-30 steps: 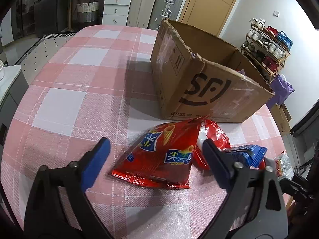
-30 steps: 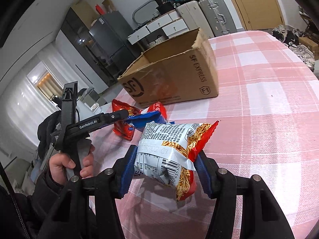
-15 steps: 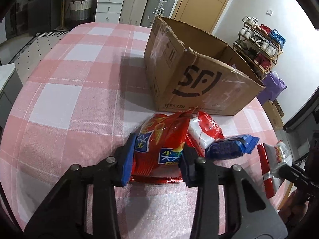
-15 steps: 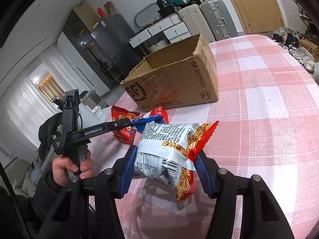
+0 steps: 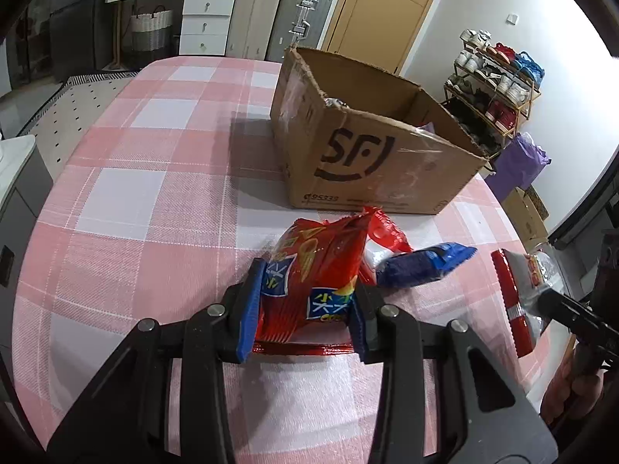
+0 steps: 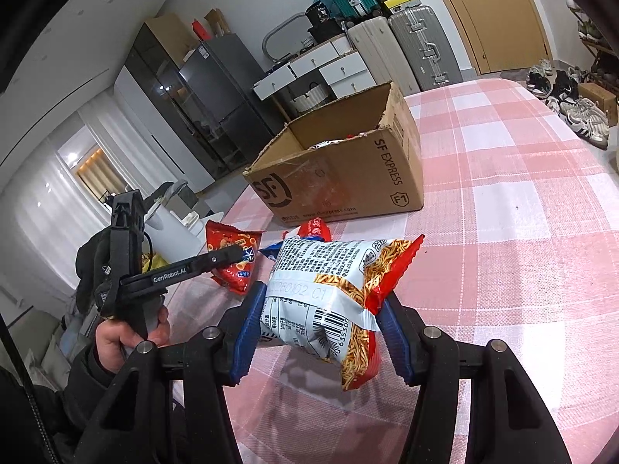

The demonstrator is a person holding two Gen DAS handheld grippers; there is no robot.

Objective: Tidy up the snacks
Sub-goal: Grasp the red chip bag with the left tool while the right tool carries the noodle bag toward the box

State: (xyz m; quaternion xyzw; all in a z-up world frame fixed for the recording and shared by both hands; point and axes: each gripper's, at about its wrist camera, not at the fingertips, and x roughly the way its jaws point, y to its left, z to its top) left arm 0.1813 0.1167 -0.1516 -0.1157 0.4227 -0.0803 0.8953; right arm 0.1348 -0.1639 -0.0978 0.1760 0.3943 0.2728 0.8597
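My left gripper (image 5: 305, 294) is shut on a red snack bag (image 5: 321, 266), squeezing its lower half just above the pink checked tablecloth (image 5: 154, 193). Behind that bag lie a red-and-white packet (image 5: 387, 232) and a blue packet (image 5: 421, 266). An open cardboard box (image 5: 367, 154) stands beyond them, with snacks partly visible inside. My right gripper (image 6: 321, 309) is shut on a white-and-red noodle snack bag (image 6: 332, 282), held above the cloth. In the right wrist view the left gripper (image 6: 236, 255) holds the red bag (image 6: 232, 247) in front of the box (image 6: 340, 178).
Suitcases (image 5: 278, 19) and white drawers (image 5: 201, 15) stand past the table's far end, and a shoe rack (image 5: 495, 77) is at the right. The cloth (image 6: 522, 232) to the right of the box is bare. A person's hand (image 6: 123, 336) grips the left tool.
My left gripper went from wide open to shut on the red snack bag and has lifted it a little toward the box. The right gripper stays still with the noodle bag.
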